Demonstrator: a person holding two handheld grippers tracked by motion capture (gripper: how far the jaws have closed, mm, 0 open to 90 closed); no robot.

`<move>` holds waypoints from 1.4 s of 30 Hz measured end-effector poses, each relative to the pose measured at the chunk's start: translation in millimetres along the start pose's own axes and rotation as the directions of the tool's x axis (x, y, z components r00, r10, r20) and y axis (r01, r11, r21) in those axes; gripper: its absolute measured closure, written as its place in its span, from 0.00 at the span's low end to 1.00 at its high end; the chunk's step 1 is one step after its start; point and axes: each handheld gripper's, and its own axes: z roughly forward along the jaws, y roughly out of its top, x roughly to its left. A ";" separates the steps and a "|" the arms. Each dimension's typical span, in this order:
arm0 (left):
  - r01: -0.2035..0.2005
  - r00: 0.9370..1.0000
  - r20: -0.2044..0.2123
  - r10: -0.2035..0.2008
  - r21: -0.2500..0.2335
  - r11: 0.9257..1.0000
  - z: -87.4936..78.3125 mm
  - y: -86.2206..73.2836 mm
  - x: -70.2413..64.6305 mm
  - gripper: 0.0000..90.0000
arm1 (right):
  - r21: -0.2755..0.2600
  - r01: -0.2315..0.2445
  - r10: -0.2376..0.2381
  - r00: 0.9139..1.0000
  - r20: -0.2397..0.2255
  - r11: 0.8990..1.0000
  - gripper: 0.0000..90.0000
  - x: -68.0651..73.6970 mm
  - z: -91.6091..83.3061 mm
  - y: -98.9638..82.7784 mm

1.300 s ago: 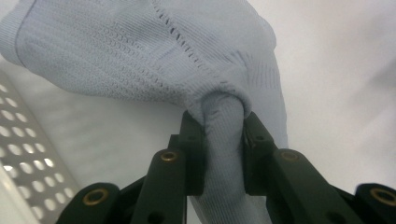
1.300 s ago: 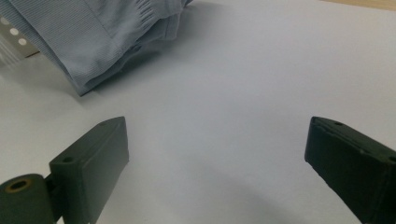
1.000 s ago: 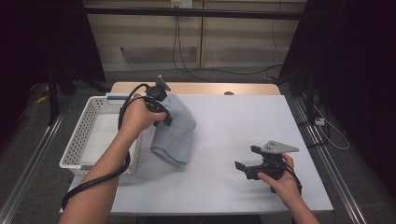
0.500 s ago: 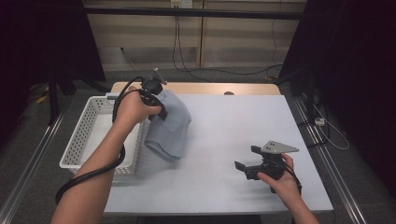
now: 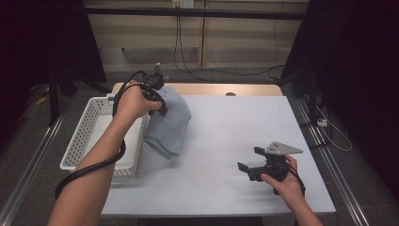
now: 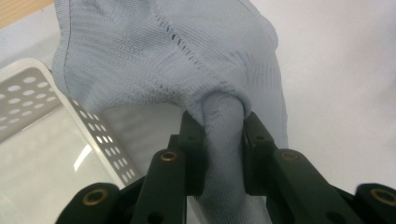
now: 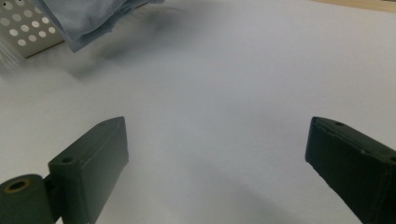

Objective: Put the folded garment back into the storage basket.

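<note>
The left gripper (image 5: 157,92) has its jaws clenched on a bunched fold of a light blue knitted cloth (image 5: 169,123), which passes straight between the two black pads and spreads out beyond them. The cloth hangs from that grip above the near left part of the pale grey table (image 5: 226,141), its lower edge just beside the wall of the white perforated plastic basket (image 5: 82,136) at the table's left side. The right gripper (image 5: 251,168) rests low over the table near its right front corner, well apart from the cloth, jaws spread wide with nothing between them.
</note>
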 end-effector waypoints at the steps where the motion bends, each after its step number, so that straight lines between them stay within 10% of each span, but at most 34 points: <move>1: 0.000 1.000 0.004 0.000 0.003 1.000 -0.8 0.8 0.0 0.83 | 0.000 0.002 -0.002 1.000 0.000 1.000 0.06 -0.1 0.0 -0.1; 42: 0.004 0.999 -0.051 -0.003 0.018 1.000 -29.8 26.5 23.1 0.83 | -0.005 -0.004 0.004 1.000 0.001 1.000 0.06 -1.9 -2.5 -0.7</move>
